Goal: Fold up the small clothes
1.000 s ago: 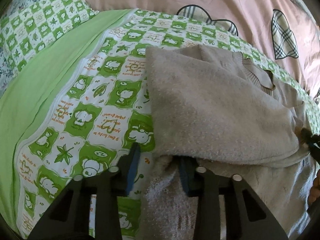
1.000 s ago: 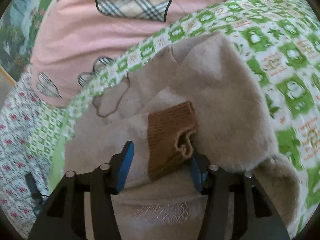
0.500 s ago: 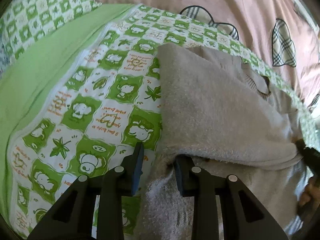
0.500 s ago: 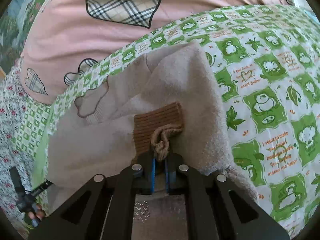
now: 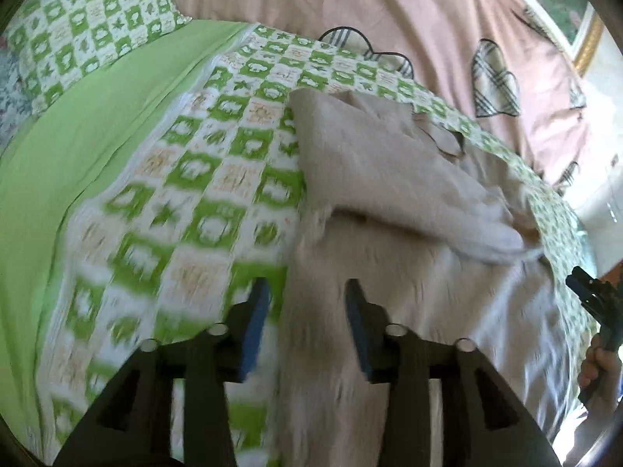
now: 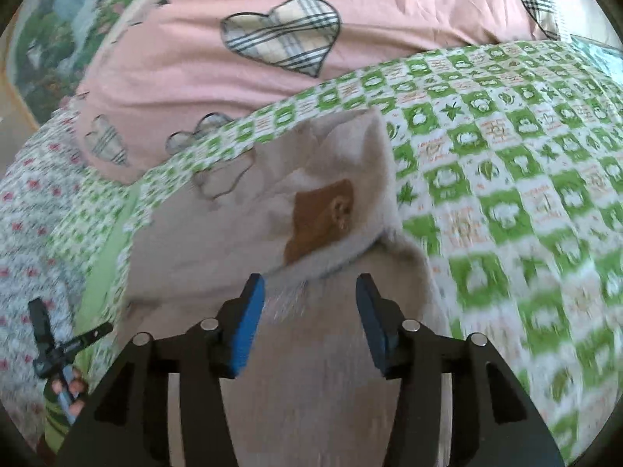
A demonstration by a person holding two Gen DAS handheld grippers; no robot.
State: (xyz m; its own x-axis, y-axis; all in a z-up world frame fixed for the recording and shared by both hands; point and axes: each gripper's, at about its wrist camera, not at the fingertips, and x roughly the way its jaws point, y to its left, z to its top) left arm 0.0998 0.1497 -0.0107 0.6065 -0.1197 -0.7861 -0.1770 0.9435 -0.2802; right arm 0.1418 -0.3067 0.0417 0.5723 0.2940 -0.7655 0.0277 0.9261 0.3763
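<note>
A small beige fleece garment [image 5: 389, 179] lies on the green-and-white checked bedspread, a sleeve folded across its body. In the right wrist view the garment [image 6: 249, 233] shows the brown ribbed cuff [image 6: 319, 218] lying on top. My left gripper [image 5: 307, 307] is open and empty above the garment's left lower edge. My right gripper [image 6: 309, 299] is open and empty just short of the folded sleeve. Each gripper shows at the edge of the other's view: the right one [image 5: 595, 303], the left one [image 6: 58, 342].
The checked bedspread [image 5: 202, 194] [image 6: 506, 179] spreads to the sides. A plain green sheet [image 5: 78, 148] lies at left. A pink quilt with plaid hearts [image 5: 389, 11] [image 6: 253, 39] is piled at the back. A checked pillow [image 5: 85, 39] is at far left.
The right gripper, shut on the brown cuff half a second ago, has opened and drawn back, leaving the cuff on the garment. The left gripper has also opened wider and pulled back.
</note>
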